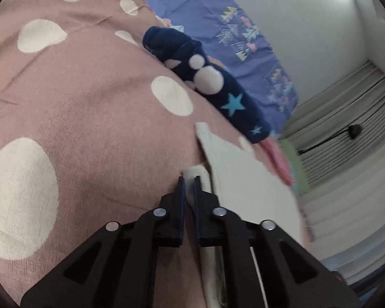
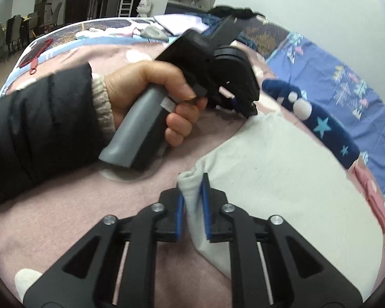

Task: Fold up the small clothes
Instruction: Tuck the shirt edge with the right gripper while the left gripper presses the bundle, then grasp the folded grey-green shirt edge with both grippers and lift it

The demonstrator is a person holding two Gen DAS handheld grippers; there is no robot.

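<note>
A small white garment (image 2: 277,169) lies on a pink bedspread with white dots (image 2: 64,205). My right gripper (image 2: 192,187) is shut on its near left corner. My left gripper (image 1: 189,183) is shut on another corner of the white garment (image 1: 243,179). In the right wrist view the left gripper (image 2: 246,107) shows at the garment's far corner, held by a hand in a black sleeve. A folded navy garment with white dots and blue stars (image 1: 205,77) lies behind the white one; it also shows in the right wrist view (image 2: 318,123).
A blue patterned sheet (image 1: 218,12) lies past the pink bedspread (image 1: 77,102), by a white wall. A pink cloth (image 2: 372,192) lies at the bed's right edge. Folded clothes (image 2: 179,24) and a red item (image 2: 36,51) sit at the bed's far end.
</note>
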